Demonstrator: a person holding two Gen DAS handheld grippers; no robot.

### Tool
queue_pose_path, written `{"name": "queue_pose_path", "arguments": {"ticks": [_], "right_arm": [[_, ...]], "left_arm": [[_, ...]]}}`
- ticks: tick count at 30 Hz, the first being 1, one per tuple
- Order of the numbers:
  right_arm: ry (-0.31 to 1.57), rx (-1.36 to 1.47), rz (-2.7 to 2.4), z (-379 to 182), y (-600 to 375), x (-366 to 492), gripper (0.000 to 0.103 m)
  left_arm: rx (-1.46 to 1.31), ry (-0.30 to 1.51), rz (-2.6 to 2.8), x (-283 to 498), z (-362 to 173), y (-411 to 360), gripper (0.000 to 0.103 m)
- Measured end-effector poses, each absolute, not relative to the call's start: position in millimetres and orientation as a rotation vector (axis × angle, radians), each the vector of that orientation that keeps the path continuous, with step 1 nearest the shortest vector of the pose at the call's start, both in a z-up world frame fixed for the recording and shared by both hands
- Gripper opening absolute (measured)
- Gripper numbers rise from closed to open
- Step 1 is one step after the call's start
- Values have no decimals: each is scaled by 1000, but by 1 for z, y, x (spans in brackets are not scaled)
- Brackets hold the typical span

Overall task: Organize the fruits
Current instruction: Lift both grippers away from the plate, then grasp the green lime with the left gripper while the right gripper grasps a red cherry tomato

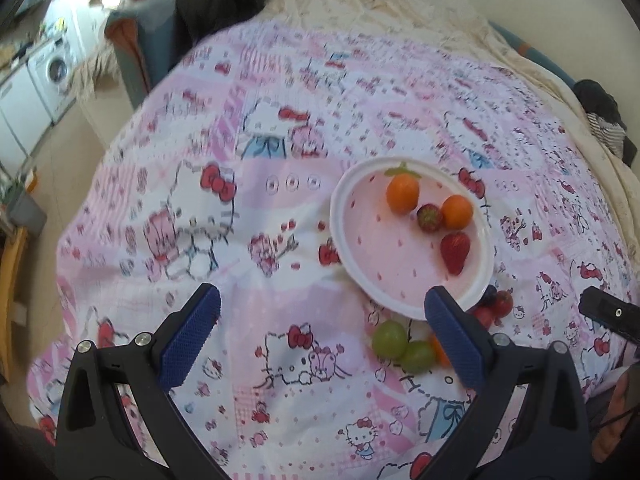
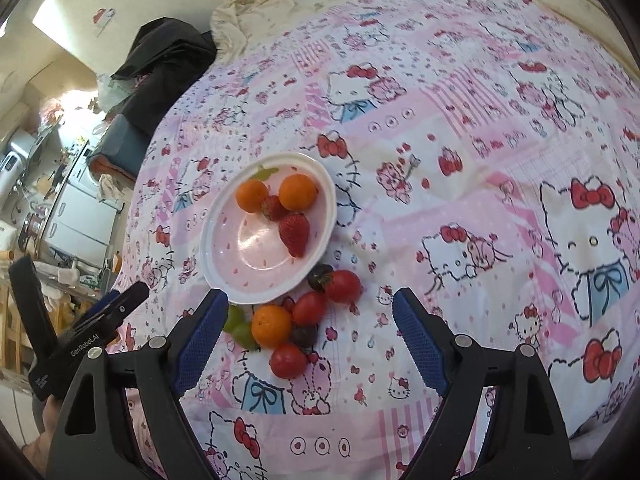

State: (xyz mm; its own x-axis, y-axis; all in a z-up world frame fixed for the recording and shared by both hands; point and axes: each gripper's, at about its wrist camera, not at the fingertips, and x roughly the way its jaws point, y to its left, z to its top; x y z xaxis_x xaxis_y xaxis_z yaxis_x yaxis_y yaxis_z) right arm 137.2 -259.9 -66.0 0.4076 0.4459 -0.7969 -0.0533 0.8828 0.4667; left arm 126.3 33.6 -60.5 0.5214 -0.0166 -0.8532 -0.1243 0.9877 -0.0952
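A: Tool state? Both grippers are held wide apart, nothing between the blue pads. Left gripper, right gripper.

B: Confirmed. Fruit location?

A: On the plate: two oranges, two strawberries. Loose pile is lying on the cloth at the plate's 5 o'clock, just beside the rim: an orange, tomatoes, green grapes, something dark.

B: Step in hand?

A: Judged as an approach to the loose pile. The fruits are touching, so one at the pile's edge is best taken first, the tomato at 6 o'clock maybe. Pads should be closed gently; tomatoes and grapes bruise and roll.

B: Surface?

A: Soft pink cartoon-cat bedcover, cream sheet beyond. The plate could be tipped on it. A washing machine is seen at 10 o'clock, dark clothing by the bed.
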Motion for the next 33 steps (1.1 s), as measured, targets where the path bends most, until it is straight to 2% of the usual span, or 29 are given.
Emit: {"name": "queue_pose_path", "arguments": {"ticks": [6, 8, 10, 13, 18, 20, 22, 24, 28, 30, 33], "right_arm": [[1132, 453, 300, -71, -267, 142, 87], [1136, 447, 295, -73, -268, 143, 87], [1141, 449, 291, -74, -268, 143, 87], [1148, 453, 285, -76, -271, 143, 87], [1150, 459, 277, -77, -273, 143, 87], [1152, 463, 274, -77, -274, 143, 87], [1152, 462, 274, -77, -274, 143, 87], [1152, 455, 273, -77, -273, 143, 87], [1156, 444, 272, -78, -270, 143, 87], [1157, 435, 269, -79, -270, 143, 87], [1157, 431, 263, -79, -270, 143, 87]], "left_arm": [[-253, 1176, 17, 137, -94, 31, 99], [-278, 1240, -6, 140, -109, 23, 92], [-273, 1280, -16, 144, -120, 15, 79], [-267, 1333, -35, 149, -136, 4, 69], [-209, 1340, -41, 152, -142, -9, 67], [-191, 1343, -50, 151, -142, -14, 60], [-211, 1357, -81, 152, -143, -16, 42], [-242, 1375, -104, 151, -143, -16, 34], [-319, 1403, -120, 156, -147, -10, 33], [-343, 1404, -117, 155, -146, -6, 25], [-344, 1388, -117, 152, -137, -3, 25]]}}
